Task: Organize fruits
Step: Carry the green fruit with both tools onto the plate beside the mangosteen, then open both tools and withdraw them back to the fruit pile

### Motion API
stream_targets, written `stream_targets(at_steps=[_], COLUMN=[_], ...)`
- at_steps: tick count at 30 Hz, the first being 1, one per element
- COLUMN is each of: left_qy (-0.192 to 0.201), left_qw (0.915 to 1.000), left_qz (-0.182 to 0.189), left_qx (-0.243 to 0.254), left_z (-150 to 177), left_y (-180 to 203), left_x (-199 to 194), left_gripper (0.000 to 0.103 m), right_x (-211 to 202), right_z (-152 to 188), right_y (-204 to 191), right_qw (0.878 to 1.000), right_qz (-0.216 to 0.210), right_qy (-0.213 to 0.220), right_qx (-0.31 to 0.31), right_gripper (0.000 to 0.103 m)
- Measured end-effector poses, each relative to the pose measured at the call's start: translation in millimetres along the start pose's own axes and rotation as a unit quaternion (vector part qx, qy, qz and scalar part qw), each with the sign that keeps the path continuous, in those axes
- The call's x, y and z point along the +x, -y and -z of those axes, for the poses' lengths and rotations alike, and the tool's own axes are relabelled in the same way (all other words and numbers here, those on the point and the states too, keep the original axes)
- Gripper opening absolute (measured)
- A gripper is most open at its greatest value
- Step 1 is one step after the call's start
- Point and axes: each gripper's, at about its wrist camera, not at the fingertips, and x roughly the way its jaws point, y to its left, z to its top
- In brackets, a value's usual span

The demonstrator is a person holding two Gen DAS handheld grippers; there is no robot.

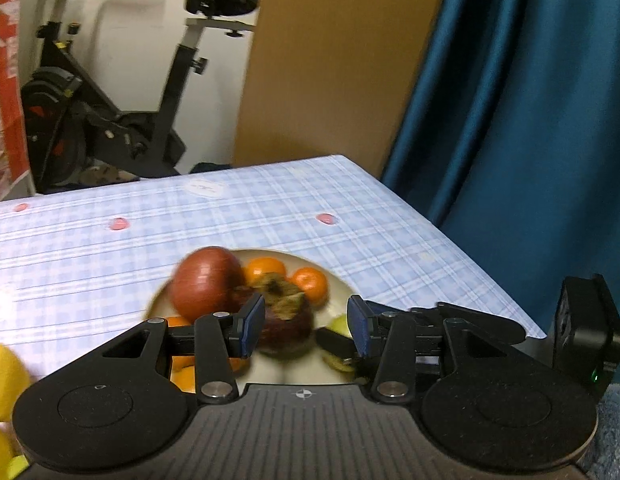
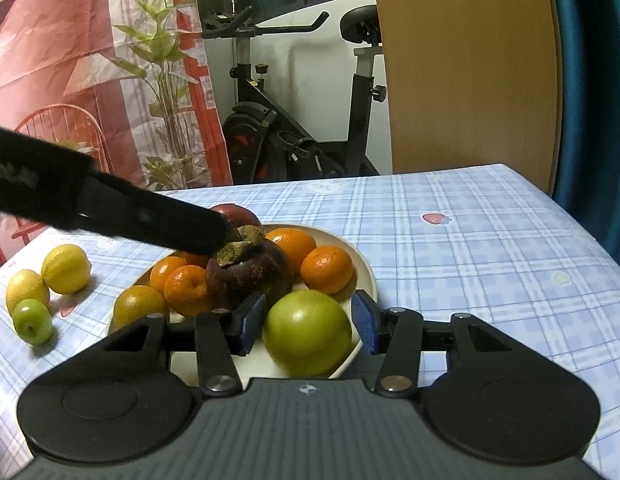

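Blue and white checked cloth (image 2: 469,264) covers the table, with small strawberry prints on it. Behind the table we see an exercise bike (image 2: 302,120), a wooden board (image 2: 469,72) that leans upright, a dark blue curtain (image 1: 529,100) on the right side and a red patterned sheet (image 2: 70,60) on the left.

On the cloth stands a pale plate (image 2: 365,280) full of fruit: several oranges (image 2: 327,269), a red apple (image 1: 206,282), a dark mangosteen (image 2: 250,276) with a dry brown cap, and a green apple (image 2: 308,330) at the near edge. Two lemons (image 2: 66,268) and one small green fruit (image 2: 32,322) lie on the cloth left of the plate, touching one another.

Our right claw (image 2: 308,326) is over the near rim of the plate, and the green apple sits between its blue pads (image 2: 252,322). A narrow gap shows on each side, so the claw is released and grips nothing.

Our left claw (image 1: 306,330) hangs above the plate. The mangosteen lies just below and between the pads, a little toward the left one, but the picture is blurred there. The pads are apart and we see no contact
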Motion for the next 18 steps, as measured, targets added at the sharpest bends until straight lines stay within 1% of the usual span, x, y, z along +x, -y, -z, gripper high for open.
stream_targets(at_steps=[4, 8, 12, 16, 18], left_qy=[0.013, 0.022, 0.019, 0.018, 0.016], left_qw=[0.9998, 0.9988, 0.9968, 0.9948, 0.9939], left_qz=[-0.015, -0.035, -0.056, -0.075, -0.081], left_qx=[-0.009, -0.028, -0.053, -0.066, -0.073], left_z=[2.7, 6.6, 13.6, 20.9, 26.2], left_y=[-24.1, -57.8, -92.7, -114.4, -121.2], left_x=[-22.5, -47.9, -70.8, -87.9, -94.2], left_gripper=[0.048, 0.048, 0.048, 0.048, 0.048], right_x=[-10.6, -32.0, -41.3, -31.8, -22.2], right_z=[1.6, 0.1, -7.7, -10.2, -11.2], right_y=[-5.9, -21.2, -44.1, -74.1, -94.9], right_qw=[1.0, 0.999, 0.997, 0.994, 0.99], right_qz=[0.007, 0.0, -0.039, -0.085, -0.11], right_qy=[0.013, 0.047, 0.064, 0.05, 0.037], right_qx=[0.004, -0.013, -0.034, -0.054, -0.078], right_gripper=[0.052, 0.053, 0.053, 0.053, 0.053])
